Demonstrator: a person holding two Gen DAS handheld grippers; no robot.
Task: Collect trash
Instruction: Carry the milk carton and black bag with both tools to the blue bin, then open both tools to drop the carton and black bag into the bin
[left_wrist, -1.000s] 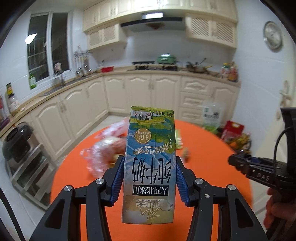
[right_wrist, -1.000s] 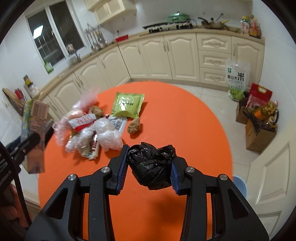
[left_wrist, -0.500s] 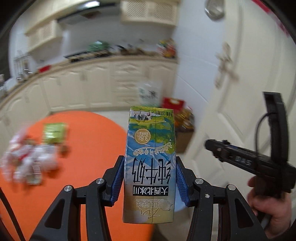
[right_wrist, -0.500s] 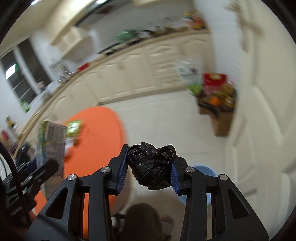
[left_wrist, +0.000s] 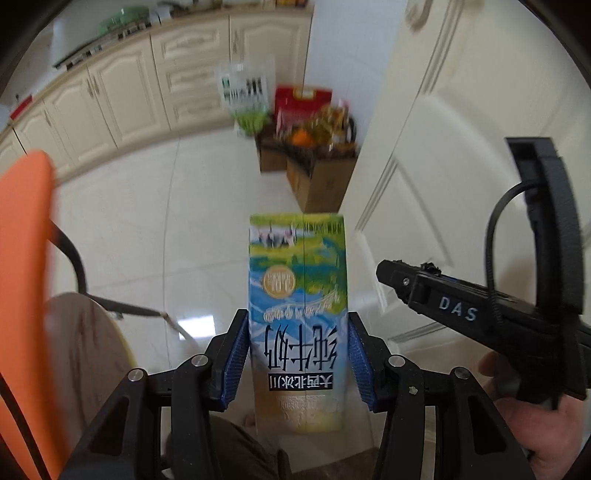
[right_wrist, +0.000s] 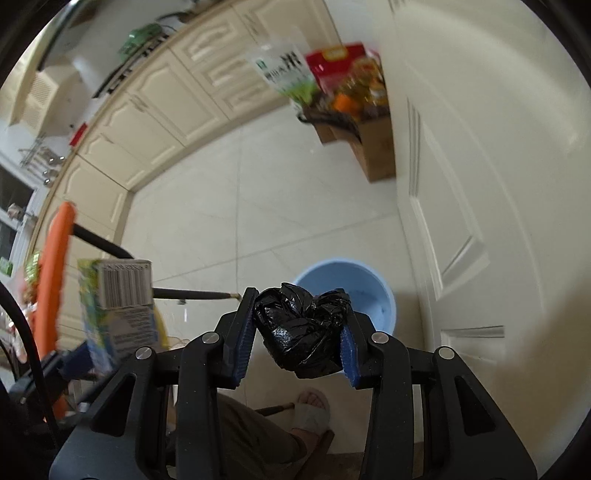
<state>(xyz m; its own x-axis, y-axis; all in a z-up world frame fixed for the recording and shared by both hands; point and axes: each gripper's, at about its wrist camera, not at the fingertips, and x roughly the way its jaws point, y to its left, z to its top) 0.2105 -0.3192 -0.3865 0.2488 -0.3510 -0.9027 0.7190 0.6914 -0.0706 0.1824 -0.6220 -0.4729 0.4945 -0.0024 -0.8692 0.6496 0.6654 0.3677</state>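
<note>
My left gripper (left_wrist: 297, 354) is shut on a blue-and-green milk carton (left_wrist: 297, 317) that stands upside down between the blue pads. My right gripper (right_wrist: 298, 330) is shut on a crumpled black plastic bag (right_wrist: 303, 328). Just beyond the black bag a light blue bin (right_wrist: 354, 284) stands on the pale floor by the white door. The carton (right_wrist: 118, 306) shows again at the left of the right wrist view, and the right gripper's body (left_wrist: 480, 314) with the hand holding it at the right of the left wrist view.
The orange table edge (left_wrist: 22, 258) is at the left with its dark legs. Cardboard boxes (left_wrist: 317, 177) with bags and groceries sit against the white door (right_wrist: 480, 184). Cream cabinets (left_wrist: 147, 81) line the far wall. A person's leg and slippered foot (right_wrist: 310, 406) are below.
Both grippers swung right and down, away from the orange table with its trash, toward the floor by the door. The blue bin has come into view. Both grips are unchanged.
</note>
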